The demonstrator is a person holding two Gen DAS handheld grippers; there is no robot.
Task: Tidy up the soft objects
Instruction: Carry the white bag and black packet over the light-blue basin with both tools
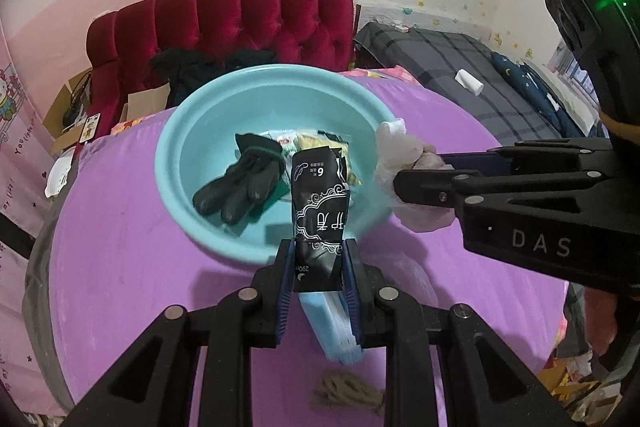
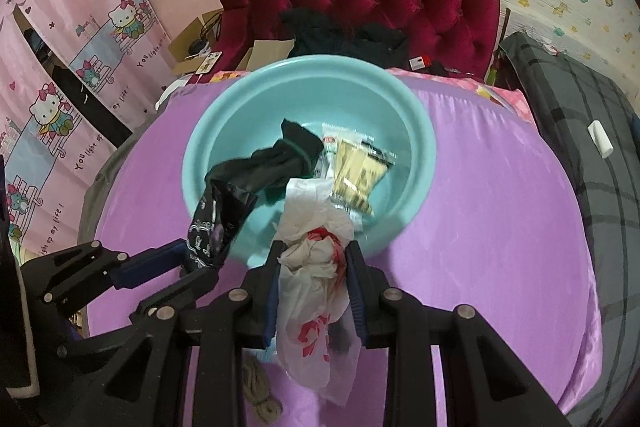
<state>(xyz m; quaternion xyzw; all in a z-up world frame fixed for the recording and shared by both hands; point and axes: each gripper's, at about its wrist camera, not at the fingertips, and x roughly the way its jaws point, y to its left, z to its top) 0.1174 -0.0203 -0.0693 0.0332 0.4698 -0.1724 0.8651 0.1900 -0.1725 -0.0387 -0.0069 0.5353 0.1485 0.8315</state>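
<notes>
Here, left tool (image 1: 319,267) gripping black packet (image 1: 320,203), right tool (image 2: 313,263) gripping plastic bag (image 2: 316,267)

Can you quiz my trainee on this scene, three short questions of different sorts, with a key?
1. True or false: the left tool holds a black packet.
2. What does the right tool grip? A) white plastic bag B) rope C) glove
3. Fill in: the black glove lies inside the teal ____.

Key: 1 true; 2 A; 3 basin.
</notes>
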